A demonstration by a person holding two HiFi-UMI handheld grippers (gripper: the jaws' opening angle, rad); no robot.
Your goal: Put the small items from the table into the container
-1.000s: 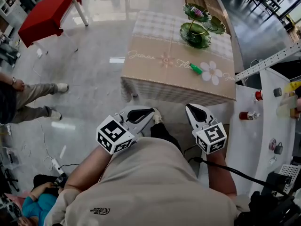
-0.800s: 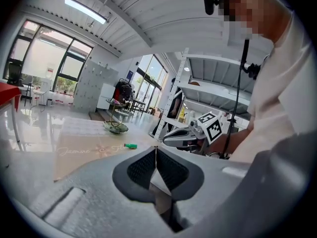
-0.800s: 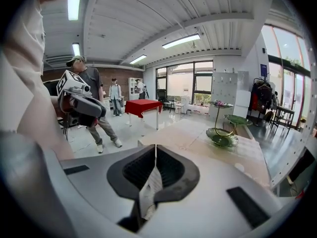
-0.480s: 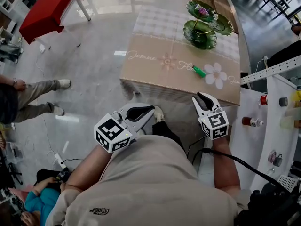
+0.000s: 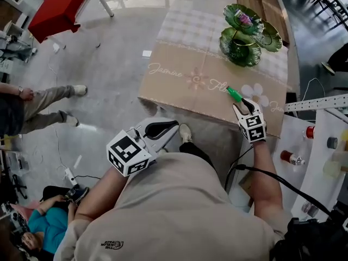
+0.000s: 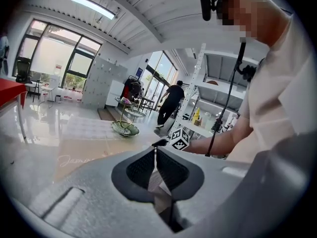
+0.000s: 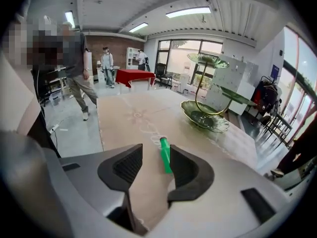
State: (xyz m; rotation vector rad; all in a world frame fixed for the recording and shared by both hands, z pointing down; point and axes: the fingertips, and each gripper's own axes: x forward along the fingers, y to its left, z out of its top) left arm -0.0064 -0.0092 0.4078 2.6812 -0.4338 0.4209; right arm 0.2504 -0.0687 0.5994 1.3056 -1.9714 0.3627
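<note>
Tablecloth-covered table (image 5: 179, 86), beige with a flower print, stood on a pale glossy floor. Small green tube (image 5: 234, 94) lay on the cloth near the table's near edge, well apart from the tiered green dish (image 5: 242, 45) at the far end. A pink item (image 5: 244, 19) sat in the dish's top tier. Right gripper (image 5: 244, 105) angled down at the tube, jaws opening, the tube's near end between the tips beside one pad, not clamped. Left gripper (image 5: 174, 127) hung off the table, jaws together, nothing between.
</note>
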